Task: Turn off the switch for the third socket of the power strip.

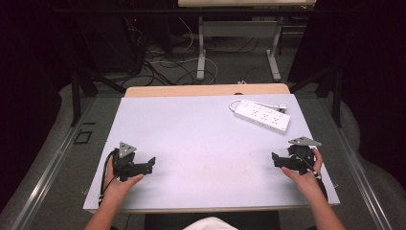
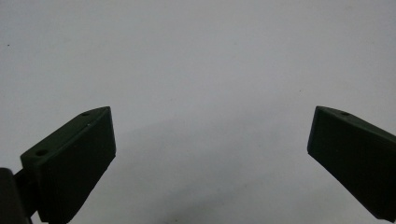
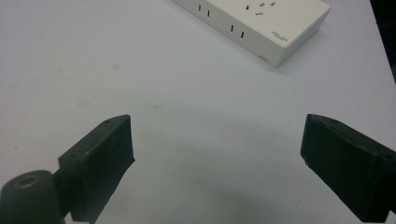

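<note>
A white power strip (image 1: 261, 115) lies on the table's far right, its cord coiled behind it. In the right gripper view the power strip (image 3: 261, 21) sits ahead of the jaws, apart from them. My left gripper (image 1: 152, 164) rests low at the near left of the table, held by a hand, jaws wide apart with nothing between them (image 2: 210, 140). At the near right my right gripper (image 1: 276, 160) is held the same way, open over bare tabletop (image 3: 217, 144).
The pale grey table (image 1: 201, 143) ends close behind both hands and at the right beside the right hand. Beyond the far edge lie floor cables (image 1: 163, 67) and the legs of another desk (image 1: 202, 52). Dark curtains flank both sides.
</note>
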{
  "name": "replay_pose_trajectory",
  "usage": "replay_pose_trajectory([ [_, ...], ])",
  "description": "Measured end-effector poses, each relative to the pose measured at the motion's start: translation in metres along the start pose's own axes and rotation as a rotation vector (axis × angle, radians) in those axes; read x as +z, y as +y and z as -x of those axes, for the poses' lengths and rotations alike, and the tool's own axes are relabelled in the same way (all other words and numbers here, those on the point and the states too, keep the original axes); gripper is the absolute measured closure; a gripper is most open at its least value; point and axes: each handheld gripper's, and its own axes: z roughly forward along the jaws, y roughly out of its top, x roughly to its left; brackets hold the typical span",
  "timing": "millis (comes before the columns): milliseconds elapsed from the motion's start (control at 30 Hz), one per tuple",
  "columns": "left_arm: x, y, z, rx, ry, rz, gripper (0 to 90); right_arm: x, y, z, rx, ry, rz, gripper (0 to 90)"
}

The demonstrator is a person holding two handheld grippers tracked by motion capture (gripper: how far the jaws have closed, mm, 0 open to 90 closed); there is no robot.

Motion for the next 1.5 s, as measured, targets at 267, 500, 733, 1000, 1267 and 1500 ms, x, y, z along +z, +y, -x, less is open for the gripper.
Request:
replay_pose_trajectory([
  [267,-0.001,0.0,-0.001,-0.008,0.008,0.004,1.2,0.001,0.007,-0.002,-0.009,0.005,-0.01,11.3],
  [500,0.0,0.0,-0.002,-0.002,0.008,-0.001,1.3,0.002,0.015,-0.003,-0.017,0.017,-0.031,13.0],
  [733,-0.001,-0.001,-0.002,-0.013,0.015,0.007,1.5,-0.001,0.027,0.0,-0.006,0.045,-0.026,14.5],
  [1000,0.0,-0.001,-0.002,-0.02,0.015,0.01,1.6,-0.001,0.038,0.001,-0.039,0.06,-0.039,15.6],
  [1267,0.0,-0.001,-0.003,-0.012,0.019,0.004,1.7,0.0,0.051,0.0,-0.066,0.075,-0.051,17.2],
  [1500,0.0,-0.001,-0.002,-0.014,0.021,-0.001,1.7,0.001,0.057,0.001,-0.086,0.074,-0.047,22.0],
])
